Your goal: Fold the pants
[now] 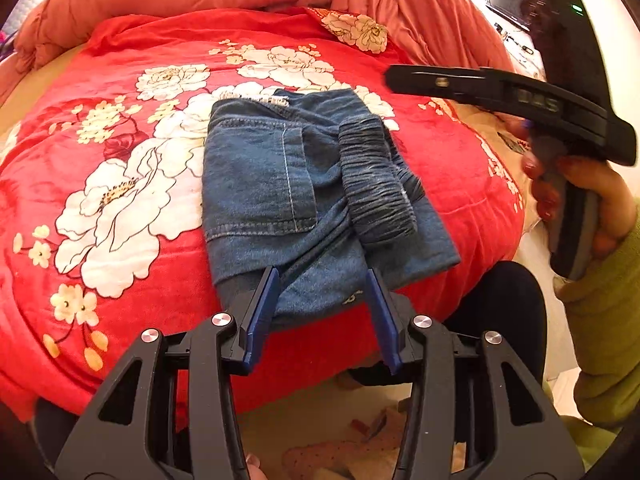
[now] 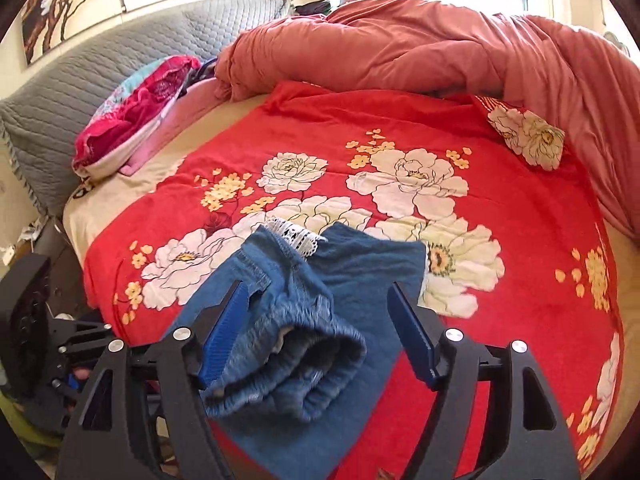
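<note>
Pants (image 1: pixel 304 200) lie folded on the red blanket (image 1: pixel 120 160); both grippers, left (image 1: pixel 322 292) and right (image 2: pixel 320 332), hover with jaws wide apart, empty.

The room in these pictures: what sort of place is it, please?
Most likely a home bedroom. The jeans lie on a bed under a red flowered blanket, with a crumpled duvet behind, a pillow and a grey quilted headboard against the wall.
</note>
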